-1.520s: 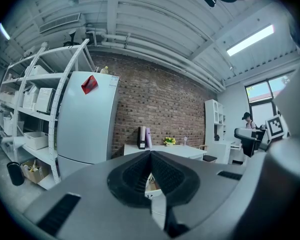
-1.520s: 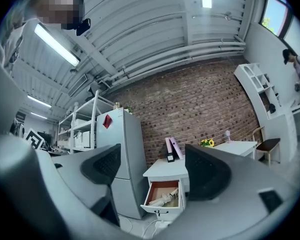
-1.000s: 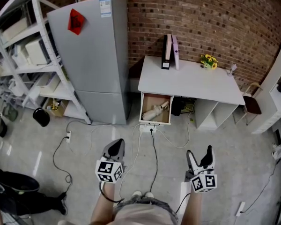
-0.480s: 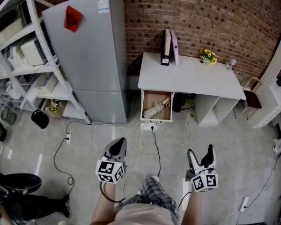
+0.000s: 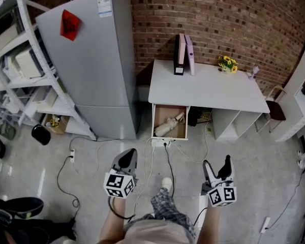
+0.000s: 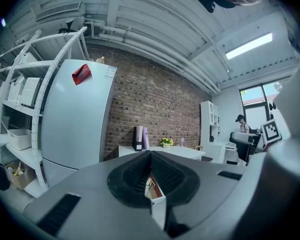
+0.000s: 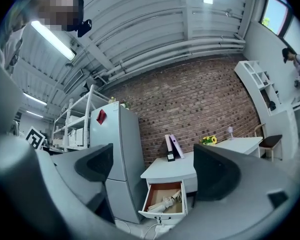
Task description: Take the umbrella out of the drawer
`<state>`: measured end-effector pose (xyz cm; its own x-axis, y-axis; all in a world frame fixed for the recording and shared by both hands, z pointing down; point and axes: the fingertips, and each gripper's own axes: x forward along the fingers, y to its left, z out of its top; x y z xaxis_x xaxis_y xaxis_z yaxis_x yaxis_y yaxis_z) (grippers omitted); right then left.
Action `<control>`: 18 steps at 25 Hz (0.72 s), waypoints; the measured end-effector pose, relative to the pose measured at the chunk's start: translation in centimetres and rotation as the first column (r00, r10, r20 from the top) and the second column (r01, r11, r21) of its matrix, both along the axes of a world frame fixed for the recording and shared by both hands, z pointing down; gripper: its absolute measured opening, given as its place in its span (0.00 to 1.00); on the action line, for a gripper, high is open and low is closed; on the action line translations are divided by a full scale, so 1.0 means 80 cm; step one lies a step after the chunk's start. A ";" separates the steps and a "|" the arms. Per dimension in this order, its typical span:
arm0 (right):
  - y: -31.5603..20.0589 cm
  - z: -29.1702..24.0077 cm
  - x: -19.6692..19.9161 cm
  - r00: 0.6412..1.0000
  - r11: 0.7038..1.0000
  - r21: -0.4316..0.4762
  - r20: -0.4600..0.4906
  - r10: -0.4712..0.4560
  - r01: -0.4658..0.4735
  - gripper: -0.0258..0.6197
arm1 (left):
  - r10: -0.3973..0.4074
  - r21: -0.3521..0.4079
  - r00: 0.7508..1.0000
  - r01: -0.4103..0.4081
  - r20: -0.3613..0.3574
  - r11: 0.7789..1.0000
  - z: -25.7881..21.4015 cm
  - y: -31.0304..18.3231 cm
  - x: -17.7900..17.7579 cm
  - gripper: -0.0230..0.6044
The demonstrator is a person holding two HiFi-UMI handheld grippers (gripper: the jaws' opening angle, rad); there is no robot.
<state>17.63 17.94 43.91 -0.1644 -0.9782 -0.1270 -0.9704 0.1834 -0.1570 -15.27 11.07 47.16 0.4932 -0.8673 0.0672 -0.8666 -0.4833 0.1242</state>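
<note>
The umbrella [image 5: 169, 124], pale and folded, is seen lying in the open drawer [image 5: 169, 135], which is pulled out from under the left end of the white desk [image 5: 208, 88]. Both grippers are held over the floor in front of the desk, well apart from the umbrella. The left gripper [image 5: 126, 159] is shown with its jaws pressed together on nothing. The right gripper [image 5: 217, 165] is shown with its jaws spread wide and empty, the drawer framed between them. A grey fridge [image 5: 91, 60] is seen beside the desk's left end.
</note>
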 end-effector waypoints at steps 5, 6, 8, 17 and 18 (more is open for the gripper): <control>-0.093 0.003 0.013 1.000 1.000 -0.005 -0.020 -0.023 0.022 0.80 | -0.009 -0.010 1.000 0.009 -0.010 1.000 0.006 -0.085 0.017 0.08; -0.114 0.004 0.016 0.999 1.000 -0.006 -0.022 -0.028 0.028 0.80 | -0.012 -0.012 1.000 0.012 -0.010 1.000 0.008 -0.103 0.021 0.08; -0.158 0.006 0.024 0.999 0.999 -0.012 -0.017 -0.036 0.036 0.80 | -0.018 -0.018 1.000 0.018 -0.012 1.000 0.008 -0.144 0.030 0.08; -0.356 0.006 0.074 0.998 0.996 -0.059 -0.002 -0.067 0.066 0.80 | -0.048 -0.027 0.999 0.048 0.003 0.998 -0.008 -0.338 0.084 0.08; -0.375 0.008 0.078 0.997 0.995 -0.064 -0.002 -0.071 0.071 0.80 | -0.047 -0.029 0.999 0.047 0.005 0.998 -0.008 -0.357 0.090 0.08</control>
